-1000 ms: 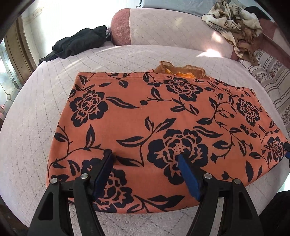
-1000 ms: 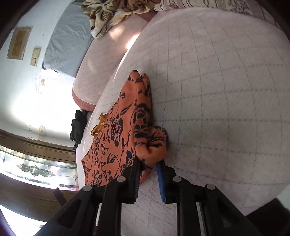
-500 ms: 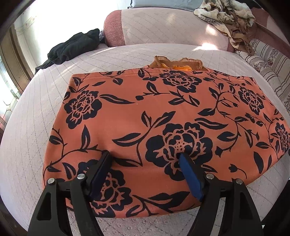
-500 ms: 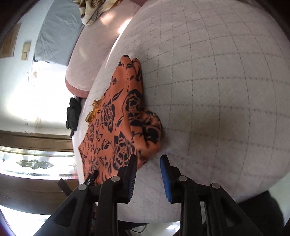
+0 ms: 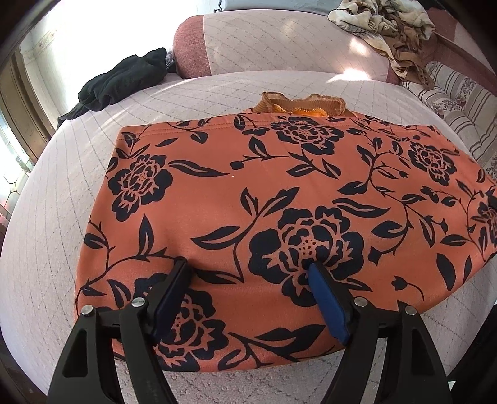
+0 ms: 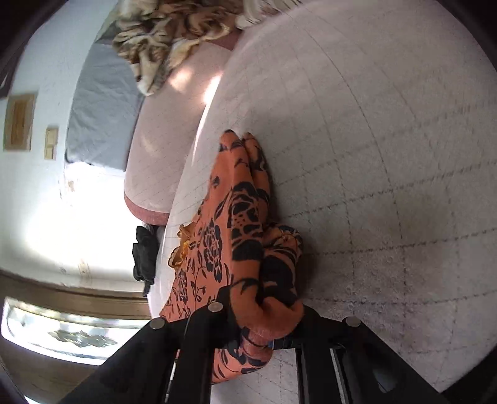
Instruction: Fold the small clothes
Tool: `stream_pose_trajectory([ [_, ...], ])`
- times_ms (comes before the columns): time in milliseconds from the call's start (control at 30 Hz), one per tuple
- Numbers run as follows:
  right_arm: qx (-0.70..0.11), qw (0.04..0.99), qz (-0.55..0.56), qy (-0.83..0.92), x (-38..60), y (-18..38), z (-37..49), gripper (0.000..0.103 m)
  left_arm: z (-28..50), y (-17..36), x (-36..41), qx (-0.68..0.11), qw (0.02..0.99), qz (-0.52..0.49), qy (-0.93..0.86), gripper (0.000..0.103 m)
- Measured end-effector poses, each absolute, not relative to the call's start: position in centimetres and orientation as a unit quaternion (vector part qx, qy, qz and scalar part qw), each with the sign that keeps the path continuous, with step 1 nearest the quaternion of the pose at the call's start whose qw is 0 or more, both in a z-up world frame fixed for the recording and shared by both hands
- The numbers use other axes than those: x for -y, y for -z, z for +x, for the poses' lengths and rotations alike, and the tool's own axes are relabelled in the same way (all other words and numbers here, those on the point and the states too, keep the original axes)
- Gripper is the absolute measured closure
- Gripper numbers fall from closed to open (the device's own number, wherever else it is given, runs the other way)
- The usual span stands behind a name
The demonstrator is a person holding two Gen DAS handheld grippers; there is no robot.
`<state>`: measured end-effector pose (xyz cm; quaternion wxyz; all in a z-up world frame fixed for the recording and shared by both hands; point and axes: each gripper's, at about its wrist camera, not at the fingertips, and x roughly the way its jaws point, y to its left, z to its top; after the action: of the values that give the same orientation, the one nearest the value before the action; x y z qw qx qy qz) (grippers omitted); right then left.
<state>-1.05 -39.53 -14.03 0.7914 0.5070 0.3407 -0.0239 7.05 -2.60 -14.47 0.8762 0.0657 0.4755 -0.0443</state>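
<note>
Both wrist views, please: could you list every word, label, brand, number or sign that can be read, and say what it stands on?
No readable text in either view.
Orange garment with black floral print: pattern only, no tag or label showing.
Two tan rectangular plates on the white wall: blurred, no lettering can be made out.
Black two-finger left gripper and right gripper: no markings legible.
Black crumpled cloth and beige patterned cloth pile: no writing visible.

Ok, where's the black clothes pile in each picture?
Left wrist view: the black clothes pile sits upper left, beyond the orange flowery cloth.
Right wrist view: the pile is a small dark patch at middle left.
Shared landmark: the red-ended bolster cushion beside it.
</note>
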Motion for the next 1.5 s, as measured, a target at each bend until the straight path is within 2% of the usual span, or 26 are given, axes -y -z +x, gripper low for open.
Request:
stream_pose_trajectory([
  [67, -0.346, 0.809, 0.472, 0.050, 38.7, 13.2, -1.9, 0.093, 7.0, 14.6, 2.6, -0.474, 0.877, 0.069, 0.043, 0.024],
  [100, -0.369, 0.803, 0.464, 0.061, 38.6, 14.2, -1.7, 0.087, 7.0, 14.6, 2.8, -0.474, 0.877, 0.070, 0.040, 0.024],
  [133, -0.403, 0.787, 0.462, 0.066, 38.8, 15.9, -1.2, 0.086, 7.0, 14.6, 2.8, -0.475, 0.876, 0.072, 0.039, 0.024],
  [200, -0.394, 0.758, 0.518, 0.036, 40.1, 17.6, -2.1, 0.081, 7.1, 14.5, 2.7, -0.476, 0.876, 0.069, 0.043, 0.024],
  [267, -0.398, 0.765, 0.504, 0.041, 41.3, 16.4, -3.4, 0.067, 7.2, 14.5, 2.6, -0.475, 0.876, 0.068, 0.046, 0.023],
  [300, -0.399, 0.773, 0.491, 0.045, 42.0, 15.7, -4.1, 0.052, 7.2, 14.6, 2.7, -0.474, 0.877, 0.069, 0.044, 0.023],
  [333, -0.395, 0.782, 0.480, 0.050, 42.8, 14.9, -4.8, 0.041, 7.1, 14.6, 2.8, -0.472, 0.878, 0.070, 0.042, 0.023],
  [367, -0.389, 0.789, 0.472, 0.059, 43.8, 14.1, -5.4, 0.036, 7.1, 14.6, 2.8, -0.471, 0.879, 0.069, 0.039, 0.023],
  [467, -0.376, 0.807, 0.454, 0.039, 46.1, 11.9, -4.8, 0.036, 6.9, 14.6, 2.9, -0.469, 0.880, 0.069, 0.037, 0.022],
  [567, -0.398, 0.812, 0.425, -0.039, 46.4, 11.0, 0.2, 0.036, 6.9, 14.6, 2.8, -0.469, 0.880, 0.068, 0.039, 0.022],
  [800, -0.489, 0.795, 0.348, -0.088, 44.5, 14.6, 13.0, 0.035, 6.9, 14.6, 2.7, -0.467, 0.880, 0.069, 0.045, 0.022],
  [867, -0.481, 0.805, 0.335, -0.093, 43.9, 14.8, 14.8, 0.045, 6.9, 14.6, 2.7, -0.465, 0.882, 0.069, 0.046, 0.021],
  [900, -0.488, 0.808, 0.314, -0.103, 43.0, 14.6, 15.5, 0.080, 6.8, 14.6, 2.6, -0.464, 0.882, 0.069, 0.047, 0.021],
  [933, -0.493, 0.815, 0.288, -0.102, 42.3, 14.0, 15.9, 0.088, 6.8, 14.6, 2.6, -0.463, 0.882, 0.069, 0.048, 0.021],
  [1000, -0.470, 0.846, 0.239, -0.074, 41.3, 12.1, 16.0, 0.092, 6.6, 14.6, 2.5, -0.458, 0.885, 0.069, 0.050, 0.021],
  [1100, -0.461, 0.858, 0.227, -0.015, 41.8, 13.0, 15.8, 0.092, 6.4, 14.7, 2.7, -0.450, 0.889, 0.073, 0.048, 0.020],
  [1167, -0.468, 0.844, 0.262, -0.018, 42.5, 15.0, 16.0, 0.087, 6.4, 14.6, 2.7, -0.451, 0.888, 0.074, 0.049, 0.020],
  [1200, -0.457, 0.845, 0.277, -0.013, 43.0, 14.7, 15.6, 0.076, 6.4, 14.5, 2.6, -0.452, 0.888, 0.070, 0.051, 0.020],
  [1233, -0.451, 0.847, 0.282, 0.003, 43.3, 14.1, 15.2, 0.074, 6.4, 14.5, 2.5, -0.453, 0.887, 0.071, 0.052, 0.020],
  [1333, -0.431, 0.864, 0.256, 0.045, 43.1, 11.0, 13.9, 0.073, 6.3, 14.5, 2.5, -0.451, 0.888, 0.071, 0.051, 0.020],
  [1467, -0.408, 0.871, 0.270, -0.043, 39.7, 7.8, 12.1, 0.073, 6.5, 14.6, 2.6, -0.454, 0.887, 0.073, 0.050, 0.019],
  [1500, -0.416, 0.858, 0.289, -0.082, 38.6, 8.2, 11.9, 0.063, 6.6, 14.5, 2.6, -0.457, 0.885, 0.072, 0.051, 0.019],
])
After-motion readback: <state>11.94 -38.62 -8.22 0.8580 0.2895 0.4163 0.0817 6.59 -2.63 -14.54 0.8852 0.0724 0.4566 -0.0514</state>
